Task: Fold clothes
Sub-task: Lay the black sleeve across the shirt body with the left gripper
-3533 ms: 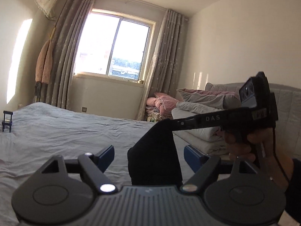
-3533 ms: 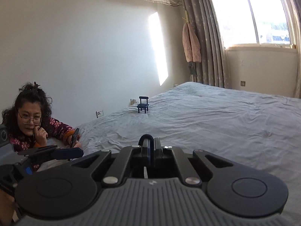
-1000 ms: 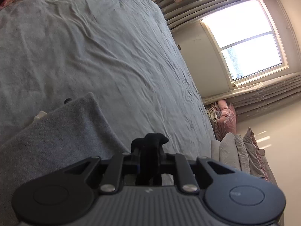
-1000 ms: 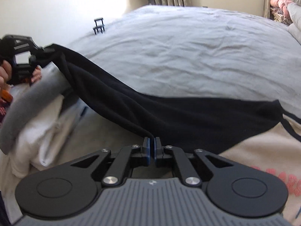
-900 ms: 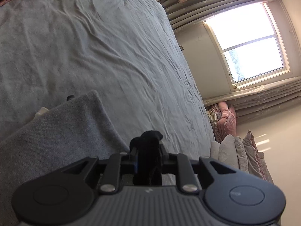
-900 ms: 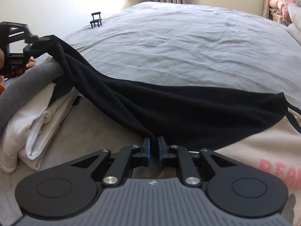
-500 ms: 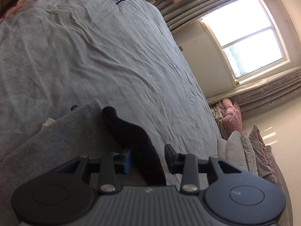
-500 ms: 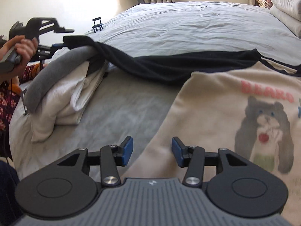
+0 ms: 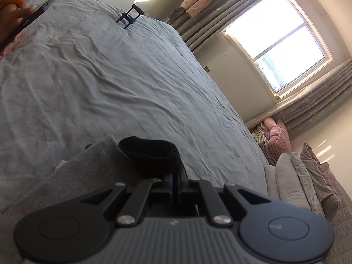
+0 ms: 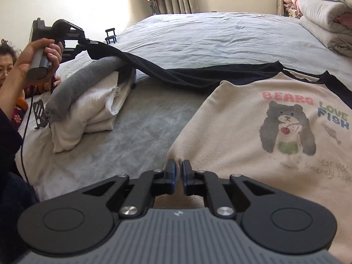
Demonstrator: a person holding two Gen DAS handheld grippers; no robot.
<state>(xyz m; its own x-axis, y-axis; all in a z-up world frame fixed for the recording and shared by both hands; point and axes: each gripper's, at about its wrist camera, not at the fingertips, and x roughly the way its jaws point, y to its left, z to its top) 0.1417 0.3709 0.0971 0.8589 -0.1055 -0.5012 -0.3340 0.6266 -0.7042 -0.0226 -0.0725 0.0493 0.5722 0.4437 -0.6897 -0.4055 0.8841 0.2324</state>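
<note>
Sleeve (image 10: pixel 154 70) pinched in my left gripper (image 9: pixel 175 181), lifted over the stack at the bed's (image 10: pixel 220 33) left edge; right gripper (image 10: pixel 178 171) closing on the sweatshirt's (image 10: pixel 253 136) hem corner near the front edge, ready to fold.

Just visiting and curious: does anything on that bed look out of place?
Yes: the shirt's black sleeve is draped over the folded pile, stretched up to the left gripper. The rest of the shirt lies flat.
</note>
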